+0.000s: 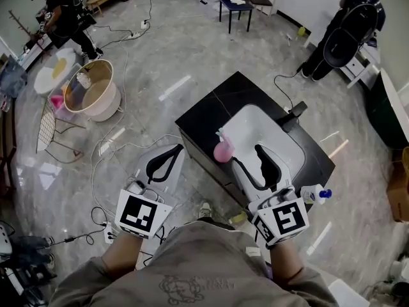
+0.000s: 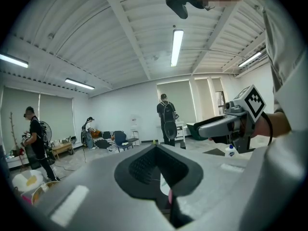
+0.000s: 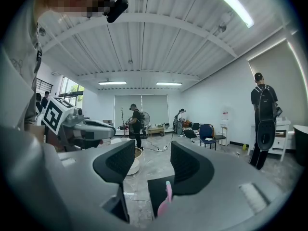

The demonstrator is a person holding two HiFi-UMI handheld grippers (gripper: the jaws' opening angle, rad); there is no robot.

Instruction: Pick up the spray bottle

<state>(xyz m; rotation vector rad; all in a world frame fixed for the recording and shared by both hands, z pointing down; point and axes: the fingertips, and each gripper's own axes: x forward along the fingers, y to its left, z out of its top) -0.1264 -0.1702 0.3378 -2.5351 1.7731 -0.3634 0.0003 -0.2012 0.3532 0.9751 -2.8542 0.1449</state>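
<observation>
**Spray bottle (image 1: pixel 222 151) perched at the table edge, easy to knock off**

The pink spray bottle stands upright at the near left edge of the black table (image 1: pixel 211 110), with floor just beyond it at 7 o'clock in the head view. The right gripper (image 1: pixel 267 162) hovers over the table with its jaws wide apart and nothing between them; the bottle lies at about 10 o'clock from it. In the right gripper view the bottle shows low, at 6 o'clock under the gap, so the jaws probably ride above it. A level close would likely catch only the trigger head, or miss. A sideways nudge from the left pad could tip the light bottle over the edge.

The left gripper (image 1: pixel 167 158), jaws together and empty, hangs over the floor at 9 o'clock from the bottle. A blue-capped bottle (image 1: pixel 316 194) at 4 o'clock from the right gripper could be mistaken for the target.
</observation>
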